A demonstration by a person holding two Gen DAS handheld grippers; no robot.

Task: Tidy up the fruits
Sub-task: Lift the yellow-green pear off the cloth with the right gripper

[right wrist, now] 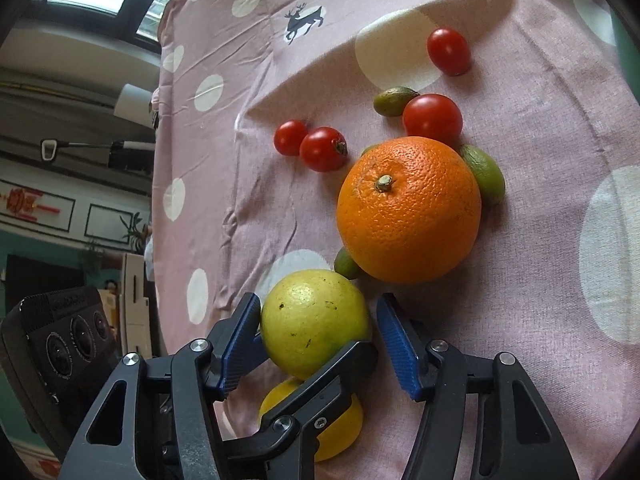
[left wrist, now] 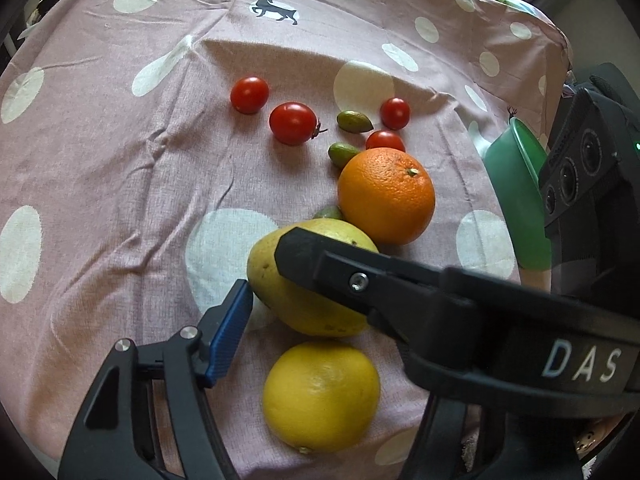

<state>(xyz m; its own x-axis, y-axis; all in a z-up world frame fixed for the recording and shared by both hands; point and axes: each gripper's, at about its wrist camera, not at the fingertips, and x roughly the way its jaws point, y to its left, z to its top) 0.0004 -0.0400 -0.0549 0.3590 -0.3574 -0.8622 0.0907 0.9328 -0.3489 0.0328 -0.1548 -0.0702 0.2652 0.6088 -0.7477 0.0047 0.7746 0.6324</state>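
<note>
A yellow-green pear (left wrist: 304, 300) (right wrist: 316, 322) lies on the pink dotted cloth (left wrist: 120, 184). My right gripper (right wrist: 318, 334) is open around it, its left blue pad touching the pear, the right pad just apart. In the left wrist view the right gripper's black finger (left wrist: 304, 256) lies across the pear. My left gripper (left wrist: 240, 312) shows one blue pad (left wrist: 230, 332) beside the pear; its other finger is hidden. A yellow lemon (left wrist: 320, 396) (right wrist: 340, 428) lies just below the pear. An orange (left wrist: 386, 196) (right wrist: 408, 208) sits beyond it, among several red cherry tomatoes (left wrist: 292, 123) (right wrist: 322, 149) and small green fruits (left wrist: 354, 121) (right wrist: 486, 176).
A green bowl (left wrist: 516, 184) stands at the right edge of the cloth, beside the right gripper's camera body (left wrist: 588, 176). The left gripper's camera body (right wrist: 64, 344) shows at the lower left of the right wrist view. The cloth drops off at its left edge (right wrist: 160, 160).
</note>
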